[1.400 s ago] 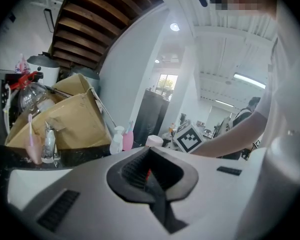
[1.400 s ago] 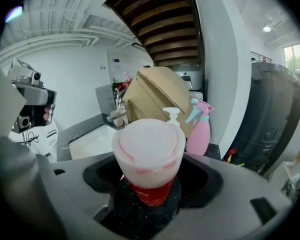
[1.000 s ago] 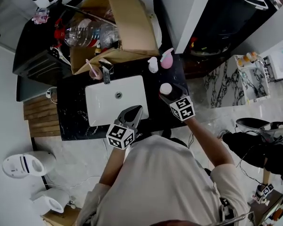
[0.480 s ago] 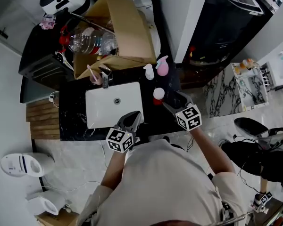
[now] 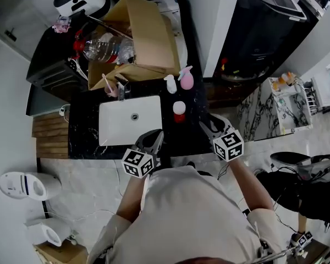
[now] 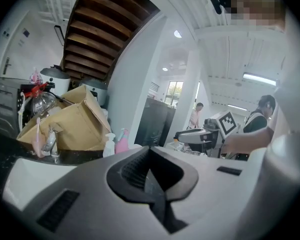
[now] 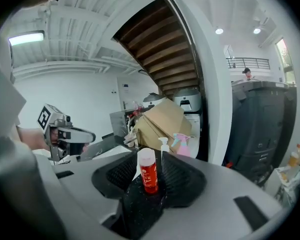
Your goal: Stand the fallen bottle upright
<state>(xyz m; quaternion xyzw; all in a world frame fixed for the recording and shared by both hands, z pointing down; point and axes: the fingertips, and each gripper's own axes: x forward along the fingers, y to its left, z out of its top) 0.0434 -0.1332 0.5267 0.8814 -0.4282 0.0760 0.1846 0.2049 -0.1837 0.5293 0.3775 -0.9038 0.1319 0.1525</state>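
A small red bottle with a white cap (image 5: 179, 111) stands upright on the black counter (image 5: 85, 136), just right of the sink. It shows dead ahead (image 7: 149, 171) in the right gripper view, beyond the jaws and clear of the pads. My right gripper (image 5: 207, 124) (image 7: 150, 194) hangs back from the bottle, near the counter's front right corner. Its jaws are closing with nothing between them. My left gripper (image 5: 154, 137) (image 6: 151, 171) hovers over the sink's front rim, jaws together and empty.
A white sink (image 5: 107, 128) with a faucet (image 5: 121, 87) fills the counter's middle. Behind the red bottle stand a white pump bottle (image 5: 170, 84) and a pink spray bottle (image 5: 186, 78). An open cardboard box (image 5: 148, 32) with a big clear bottle (image 5: 102, 48) sits at the back.
My right gripper has drawn back from the red bottle towards the person and up, and its jaws have narrowed. The bottle stays standing alone. The left gripper shifted slightly.
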